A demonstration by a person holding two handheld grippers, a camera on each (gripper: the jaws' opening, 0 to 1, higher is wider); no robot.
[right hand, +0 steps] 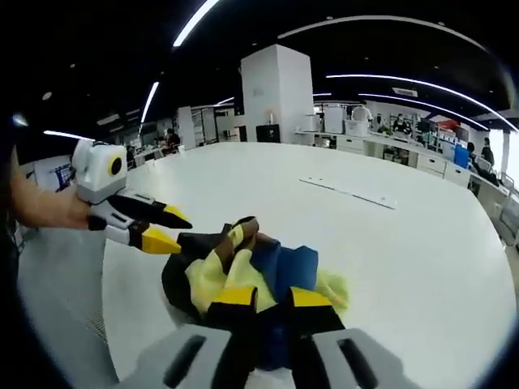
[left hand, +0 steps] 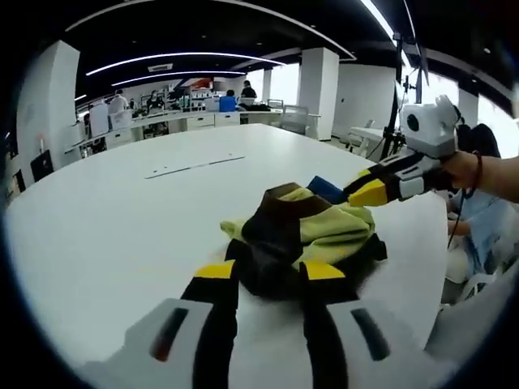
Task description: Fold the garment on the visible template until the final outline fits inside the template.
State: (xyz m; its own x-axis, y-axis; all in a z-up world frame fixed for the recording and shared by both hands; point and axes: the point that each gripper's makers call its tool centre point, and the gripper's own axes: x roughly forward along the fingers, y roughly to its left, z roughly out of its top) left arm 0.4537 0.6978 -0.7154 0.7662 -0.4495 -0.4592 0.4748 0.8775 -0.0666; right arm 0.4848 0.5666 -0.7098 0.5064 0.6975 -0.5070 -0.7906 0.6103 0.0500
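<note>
Looking from opposite sides, low and very near, at the same crumpled garment (left hand: 304,235) (right hand: 243,271) on the white table (left hand: 122,211) (right hand: 389,243). Facing each other across it, each catching the other gripper.

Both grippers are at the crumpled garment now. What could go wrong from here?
The garment lies bunched in layers of brown, yellow-green and blue, so the left gripper, jaws apart at its near edge, may pinch several layers at once and lift a clump rather than one edge. The right gripper works from the opposite side; opposed pulls could drag the garment toward the table edge.
</note>
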